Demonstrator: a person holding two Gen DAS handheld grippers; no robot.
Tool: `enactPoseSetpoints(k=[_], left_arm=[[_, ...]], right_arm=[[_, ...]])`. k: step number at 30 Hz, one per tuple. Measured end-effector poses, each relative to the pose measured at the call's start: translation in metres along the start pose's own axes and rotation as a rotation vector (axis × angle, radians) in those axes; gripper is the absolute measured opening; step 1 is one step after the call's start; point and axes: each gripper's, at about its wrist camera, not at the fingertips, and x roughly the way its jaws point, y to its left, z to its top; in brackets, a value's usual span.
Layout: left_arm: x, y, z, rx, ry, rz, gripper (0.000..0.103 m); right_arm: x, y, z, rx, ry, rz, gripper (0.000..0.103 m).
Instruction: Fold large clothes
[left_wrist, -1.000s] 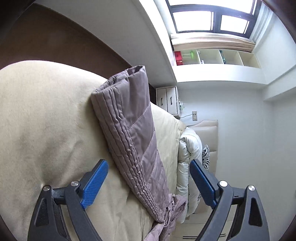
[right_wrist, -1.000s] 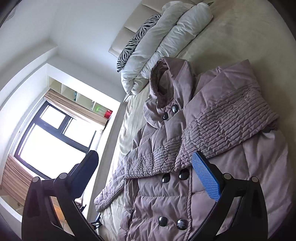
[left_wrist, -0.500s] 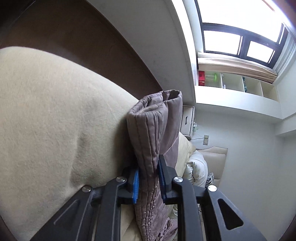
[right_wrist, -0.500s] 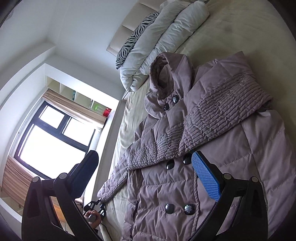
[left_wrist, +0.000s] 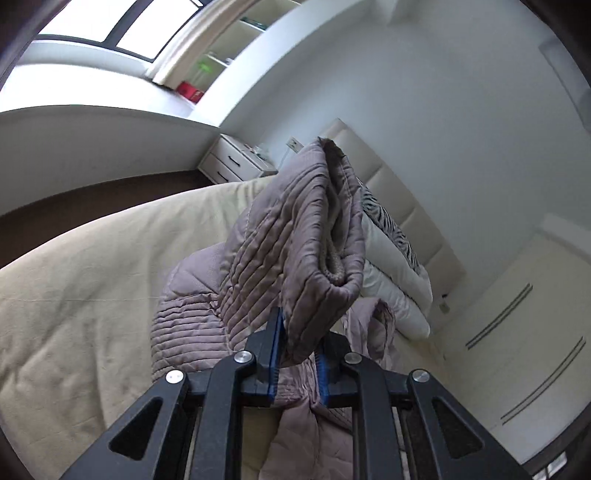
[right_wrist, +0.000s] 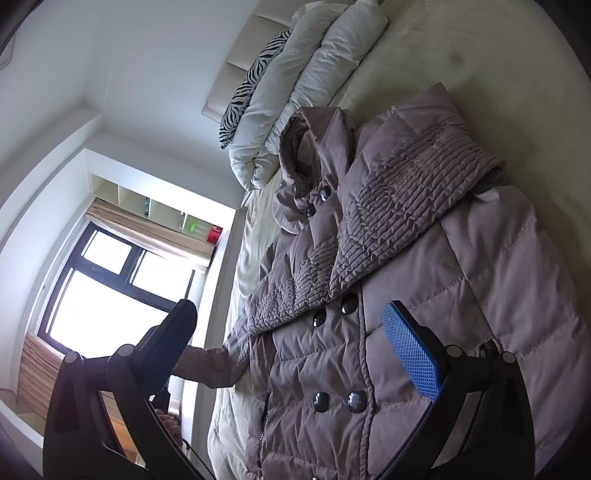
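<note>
A mauve quilted puffer jacket (right_wrist: 424, 295) lies front up on the beige bed (right_wrist: 461, 55), buttons showing, one sleeve folded across its chest. My left gripper (left_wrist: 298, 363) is shut on the cuff of the other sleeve (left_wrist: 303, 243) and holds it lifted above the bed; that raised sleeve also shows in the right wrist view (right_wrist: 210, 365). My right gripper (right_wrist: 295, 343) is open and empty, hovering over the jacket's lower front. Its blue pad (right_wrist: 410, 350) faces the buttons.
A rolled white duvet (right_wrist: 317, 74) and a zebra pillow (right_wrist: 251, 81) lie at the padded headboard (left_wrist: 399, 192). A white nightstand (left_wrist: 236, 164) stands beside the bed. A window (right_wrist: 107, 291) and wall shelves (right_wrist: 155, 210) are on the far side.
My left gripper closed on the sleeve cuff, then lifted it off the bed and swung toward the jacket's body. My right gripper stayed open and moved a little closer over the jacket.
</note>
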Motion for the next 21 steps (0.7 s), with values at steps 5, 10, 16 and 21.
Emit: enactPoseSetpoints(k=[5,10,16,21], left_arm=[[0.059,-0.087,-0.091,0.292,0.217,-0.044,0.017],[0.099,-0.123,-0.182,0.496,0.367,-0.021,0.017],[0.109,-0.134,-0.205,0.567,0.386,-0.002,0.017],[0.103,-0.137,-0.206,0.584,0.383,0.001,0.018]], right_arm=[[0.008,0.000,-0.005,0.003,0.046,0.024,0.103],[0.032,0.001,-0.010,-0.010,0.139,0.008,0.103],[0.098,0.023,-0.024,-0.063,0.319,0.013,0.102],[0.147,0.034,-0.024,-0.024,0.378,0.044,0.075]])
